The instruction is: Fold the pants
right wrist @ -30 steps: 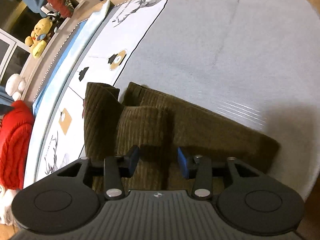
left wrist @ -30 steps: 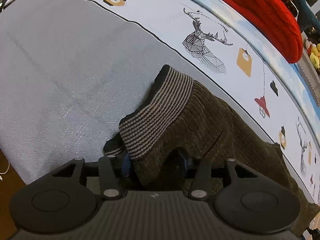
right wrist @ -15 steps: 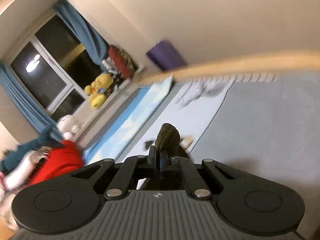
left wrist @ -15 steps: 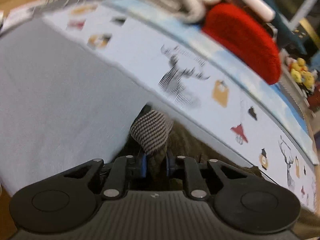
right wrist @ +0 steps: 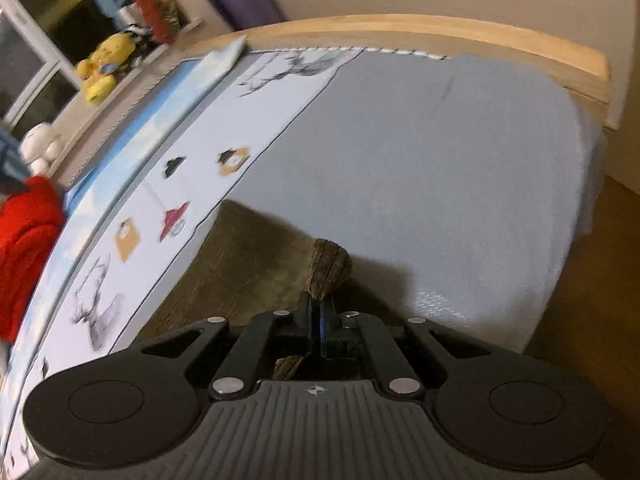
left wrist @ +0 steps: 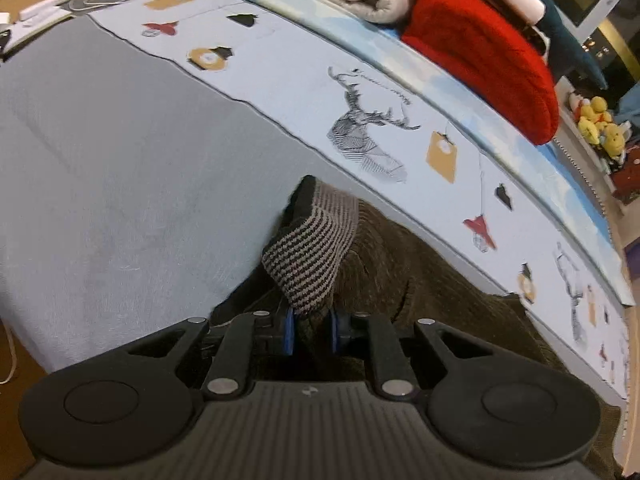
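On the grey bedsheet (left wrist: 120, 152), the dark olive corduroy pants (left wrist: 420, 292) lie near the printed strip, the left gripper (left wrist: 311, 326) clamped on their striped knit waistband (left wrist: 312, 256) and the right gripper (right wrist: 316, 320) pinched tight on a raised fold of corduroy (right wrist: 330, 268).

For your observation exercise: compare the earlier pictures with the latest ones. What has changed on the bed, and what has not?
Both tongs have closed on the pants: the left tongs pinch the striped waistband, the right tongs a fold of brown fabric. Both gathered ends are lifted off the bed. The sheet, red cushion and toys stayed put.
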A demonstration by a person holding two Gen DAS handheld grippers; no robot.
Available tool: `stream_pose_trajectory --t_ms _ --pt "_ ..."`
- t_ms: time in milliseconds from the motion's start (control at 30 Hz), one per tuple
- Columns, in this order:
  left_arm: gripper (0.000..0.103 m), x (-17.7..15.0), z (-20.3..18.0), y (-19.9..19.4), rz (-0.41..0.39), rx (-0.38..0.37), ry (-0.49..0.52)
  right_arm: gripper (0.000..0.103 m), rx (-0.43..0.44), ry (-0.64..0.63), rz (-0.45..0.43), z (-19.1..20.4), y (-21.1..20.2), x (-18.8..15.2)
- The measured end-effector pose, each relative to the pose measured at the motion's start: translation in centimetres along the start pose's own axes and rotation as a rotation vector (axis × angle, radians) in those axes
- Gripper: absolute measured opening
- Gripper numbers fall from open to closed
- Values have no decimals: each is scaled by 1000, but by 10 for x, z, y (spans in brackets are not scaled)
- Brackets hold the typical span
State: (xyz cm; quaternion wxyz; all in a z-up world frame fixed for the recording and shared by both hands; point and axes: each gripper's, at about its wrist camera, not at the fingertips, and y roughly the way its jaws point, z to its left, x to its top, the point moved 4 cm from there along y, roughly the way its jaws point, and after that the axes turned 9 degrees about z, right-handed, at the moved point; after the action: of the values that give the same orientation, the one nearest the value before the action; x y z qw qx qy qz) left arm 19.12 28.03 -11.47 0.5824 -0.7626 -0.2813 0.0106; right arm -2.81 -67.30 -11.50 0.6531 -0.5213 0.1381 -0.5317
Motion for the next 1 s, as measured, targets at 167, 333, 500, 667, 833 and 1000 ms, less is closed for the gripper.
stream_pose_trajectory --t_ms 167,333,500,667,833,1000 --pt "27 -7 18 29 175 58 -56 3 -140 150 142 -30 25 -12" --pt "57 -4 20 13 88 133 -45 29 -329 -100 91 6 15 -10" --pt "56 1 -19 -19 -163 323 164 30 -234 -213 -113 40 -23 -7" --pt "56 -1 -53 -25 -212 140 291 44 -29 -308 74 68 1 -23" --pt "65 -32 -60 55 274 65 358 41 -228 -270 338 60 48 -43" --pt "70 -43 -73 67 292 130 495 51 -29 -346 154 132 26 -31"
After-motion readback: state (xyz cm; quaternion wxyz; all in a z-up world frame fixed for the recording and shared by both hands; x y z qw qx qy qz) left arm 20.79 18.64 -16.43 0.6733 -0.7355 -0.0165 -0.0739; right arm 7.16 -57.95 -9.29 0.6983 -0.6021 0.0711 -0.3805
